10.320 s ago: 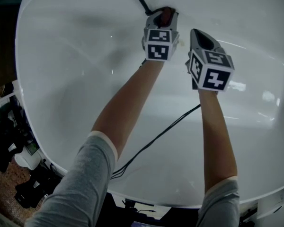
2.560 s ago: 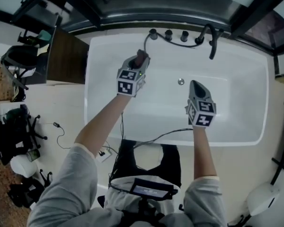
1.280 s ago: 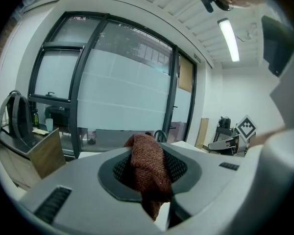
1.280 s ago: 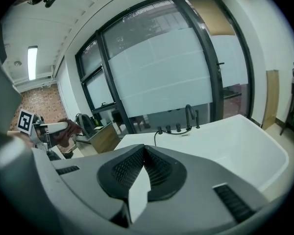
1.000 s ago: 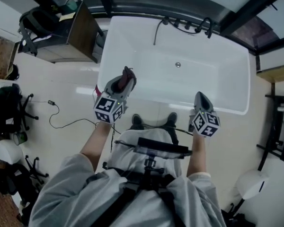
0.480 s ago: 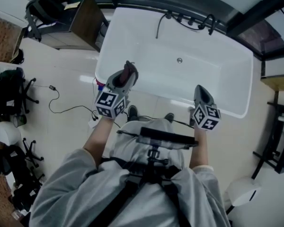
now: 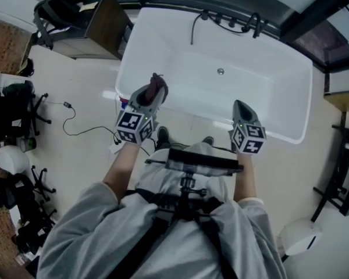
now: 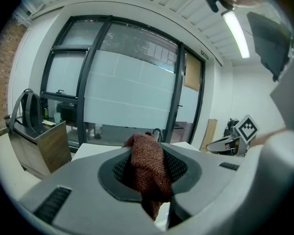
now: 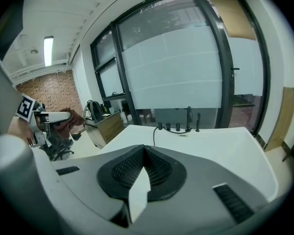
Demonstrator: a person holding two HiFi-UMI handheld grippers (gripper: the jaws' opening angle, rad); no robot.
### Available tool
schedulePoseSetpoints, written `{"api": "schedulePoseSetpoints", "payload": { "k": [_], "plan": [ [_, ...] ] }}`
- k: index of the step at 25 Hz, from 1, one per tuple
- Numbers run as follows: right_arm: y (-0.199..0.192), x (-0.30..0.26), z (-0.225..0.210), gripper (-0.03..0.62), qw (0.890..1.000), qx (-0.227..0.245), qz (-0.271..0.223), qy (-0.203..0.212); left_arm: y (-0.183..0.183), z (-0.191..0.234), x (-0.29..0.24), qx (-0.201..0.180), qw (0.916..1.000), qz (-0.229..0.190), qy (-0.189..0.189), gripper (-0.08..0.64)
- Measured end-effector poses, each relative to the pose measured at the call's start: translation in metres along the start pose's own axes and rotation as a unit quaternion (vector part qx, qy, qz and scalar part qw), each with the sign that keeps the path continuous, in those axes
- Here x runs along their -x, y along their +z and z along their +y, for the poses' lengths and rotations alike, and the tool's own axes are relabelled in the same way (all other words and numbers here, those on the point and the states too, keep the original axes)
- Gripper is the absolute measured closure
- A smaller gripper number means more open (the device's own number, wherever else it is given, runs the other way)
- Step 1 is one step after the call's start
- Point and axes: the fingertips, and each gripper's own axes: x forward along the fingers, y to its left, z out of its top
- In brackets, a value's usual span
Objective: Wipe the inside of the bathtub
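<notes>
The white bathtub point(image 7: 163, 45) lies ahead of me, far below, with its drain point(image 7: 220, 71) near the middle and dark taps point(image 7: 232, 22) on the far rim. My left gripper point(image 7: 156, 87) is shut on a reddish-brown cloth point(image 7: 157, 85), held in the air over the tub's near left rim. The cloth point(image 8: 147, 173) sticks up between the jaws in the left gripper view. My right gripper point(image 7: 241, 106) is shut with nothing in it, above the near rim. In the right gripper view the tub point(image 9: 225, 153) and taps point(image 9: 188, 119) show beyond the closed jaws.
A wooden cabinet point(image 7: 96, 34) stands left of the tub. Office chairs and gear point(image 7: 14, 109) crowd the floor at the far left, with a cable point(image 7: 90, 129) running along it. A dark window frame point(image 7: 314, 16) runs behind the tub. A rack point(image 7: 343, 173) stands at the right.
I have pulled back from inside the tub and now stand beside it, with both grippers raised over its near rim. The left still holds the cloth.
</notes>
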Motion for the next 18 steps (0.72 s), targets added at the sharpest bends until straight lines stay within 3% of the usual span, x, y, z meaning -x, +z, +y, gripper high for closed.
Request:
{"api": "schedulePoseSetpoints", "payload": {
  "k": [18],
  "plan": [
    [-0.009, 0.008, 0.010, 0.588, 1.000, -0.024, -0.007, -0.012, 0.000, 0.007, 0.016, -0.008, 1.0000, 0.001, 0.000, 0.466]
  ]
}}
